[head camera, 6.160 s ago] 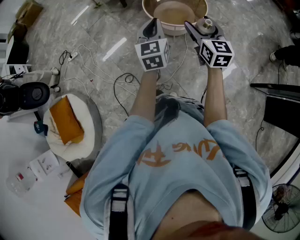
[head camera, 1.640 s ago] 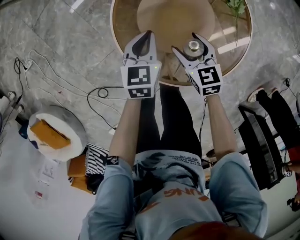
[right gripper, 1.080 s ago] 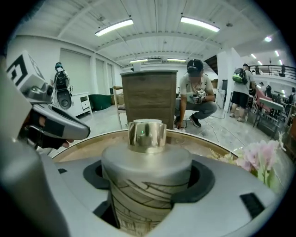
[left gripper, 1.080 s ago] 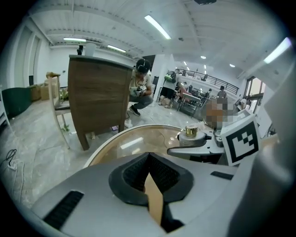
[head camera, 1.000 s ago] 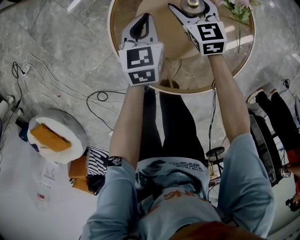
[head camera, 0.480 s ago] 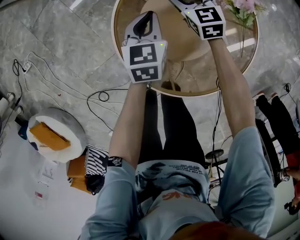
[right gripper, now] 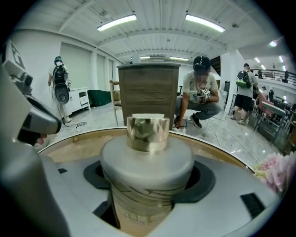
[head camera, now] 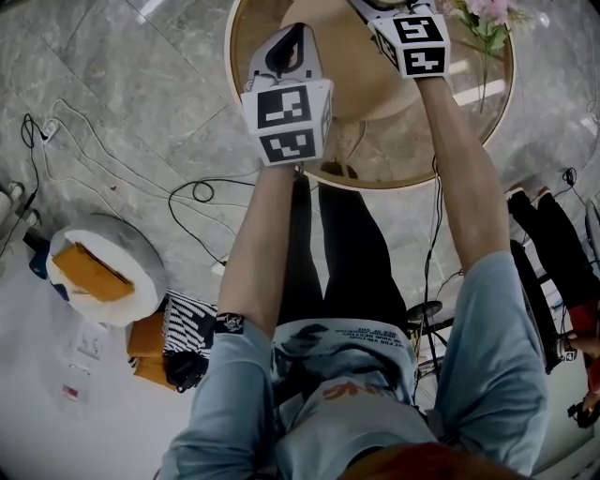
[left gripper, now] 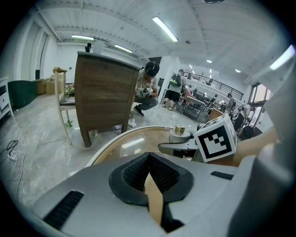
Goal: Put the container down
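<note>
The container (right gripper: 147, 159) is a pale grey bottle with a gold cap (right gripper: 148, 132). It stands upright between the jaws of my right gripper (right gripper: 148, 185), whose pads press its body from both sides. From the left gripper view the container (left gripper: 180, 135) shows over the round glass-topped table (left gripper: 134, 143); whether its base touches the glass is hidden. In the head view only the right gripper's marker cube (head camera: 419, 42) shows at the top edge. My left gripper (head camera: 296, 33) hovers over the table's near left part with its jaws shut on nothing.
Pink flowers (head camera: 480, 19) stand on the table just right of my right gripper. A wooden cabinet (right gripper: 148, 92) and a crouching person (right gripper: 201, 99) are beyond the table. Cables (head camera: 112, 159) and a round stool (head camera: 94, 272) lie on the floor at left.
My right gripper has carried the container farther out over the table, so its jaws and the bottle have left the head view's top edge. The left gripper has hardly moved.
</note>
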The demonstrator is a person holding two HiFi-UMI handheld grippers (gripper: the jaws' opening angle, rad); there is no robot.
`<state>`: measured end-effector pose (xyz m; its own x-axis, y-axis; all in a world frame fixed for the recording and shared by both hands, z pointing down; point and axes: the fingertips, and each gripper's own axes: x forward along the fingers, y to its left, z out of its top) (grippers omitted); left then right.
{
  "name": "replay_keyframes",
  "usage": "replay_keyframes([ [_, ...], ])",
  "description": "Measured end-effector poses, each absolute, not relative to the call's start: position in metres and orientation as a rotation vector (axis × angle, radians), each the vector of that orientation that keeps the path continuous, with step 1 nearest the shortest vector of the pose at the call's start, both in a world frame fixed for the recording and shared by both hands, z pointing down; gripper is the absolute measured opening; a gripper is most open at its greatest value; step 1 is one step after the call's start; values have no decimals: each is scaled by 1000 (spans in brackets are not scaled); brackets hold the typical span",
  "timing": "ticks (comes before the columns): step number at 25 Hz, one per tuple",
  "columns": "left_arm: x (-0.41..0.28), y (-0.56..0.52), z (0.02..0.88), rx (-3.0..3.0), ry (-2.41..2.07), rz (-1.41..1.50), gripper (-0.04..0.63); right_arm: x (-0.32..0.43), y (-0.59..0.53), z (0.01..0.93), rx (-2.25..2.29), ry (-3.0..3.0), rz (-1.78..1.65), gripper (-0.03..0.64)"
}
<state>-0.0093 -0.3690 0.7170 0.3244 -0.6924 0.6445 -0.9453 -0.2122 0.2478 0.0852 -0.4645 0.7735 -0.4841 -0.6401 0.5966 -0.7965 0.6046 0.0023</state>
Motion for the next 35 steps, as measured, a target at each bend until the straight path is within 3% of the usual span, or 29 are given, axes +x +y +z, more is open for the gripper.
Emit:
replay_keyframes([
  [11,-9,-344,702,2020,-1414,548,25,101,-430,784,1097,-2149,379,383],
  [18,-13,-319,676,2046,-1427,539,25,140,-363,761,1245,-2141,570,391],
  [26,-5,-275,633,2031,-1443,564,25,178,-261,726,1390,-2009,752,123],
  [32,32,-238,543,2162,-1413,661,25,202,-220,637,1591,-1953,943,13],
  [35,45,-240,495,2195,-1425,610,25,201,-223,585,1629,-2005,963,12],
])
